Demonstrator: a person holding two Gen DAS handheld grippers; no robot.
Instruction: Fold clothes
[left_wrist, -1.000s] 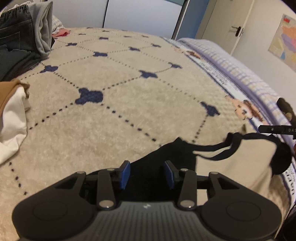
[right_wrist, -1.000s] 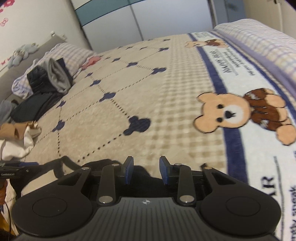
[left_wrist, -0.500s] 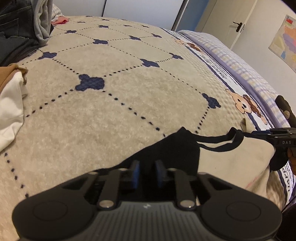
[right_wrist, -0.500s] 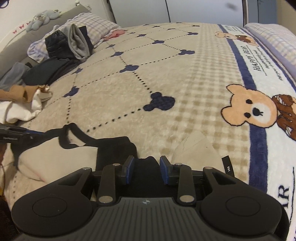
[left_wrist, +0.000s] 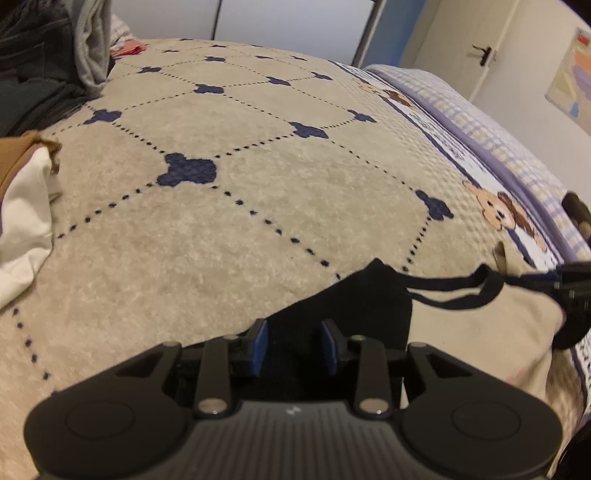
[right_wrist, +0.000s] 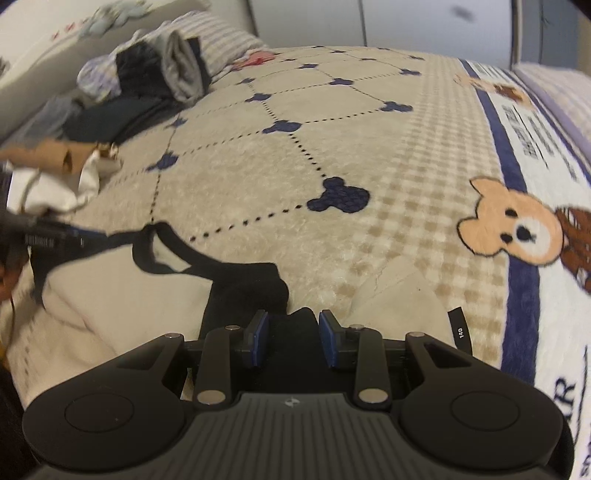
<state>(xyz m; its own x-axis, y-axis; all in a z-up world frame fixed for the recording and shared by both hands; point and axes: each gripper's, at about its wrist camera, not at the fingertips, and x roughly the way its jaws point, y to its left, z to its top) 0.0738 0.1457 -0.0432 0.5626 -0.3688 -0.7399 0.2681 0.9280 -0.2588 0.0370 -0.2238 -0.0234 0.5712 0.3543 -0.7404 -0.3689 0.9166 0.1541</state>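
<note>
**Grip on black sleeve let go as garment is laid out across the bed**

A cream, black-trimmed cotton top with black sleeves (left_wrist: 480, 332) is seen spread along the near edge of a beige plush blanket patterned with navy clover shapes (left_wrist: 258, 221). A moment earlier the left gripper (left_wrist: 295, 345) was pinched nearly closed on the black sleeve; its blue pads are now being opened, and dark cloth lies between them without visibly being pressed. The right gripper (right_wrist: 293, 338) is held at a narrow gap, unchanged, with a ridge of black fabric between its pads; whether that fabric is pinched cannot be told. The release suggests the sleeve has been set down and the next fold is still to be made. The top's long axis is judged to run side to side between the two grippers, its black-edged neckline (right_wrist: 155, 251) turned away towards the middle of the bed.
</note>
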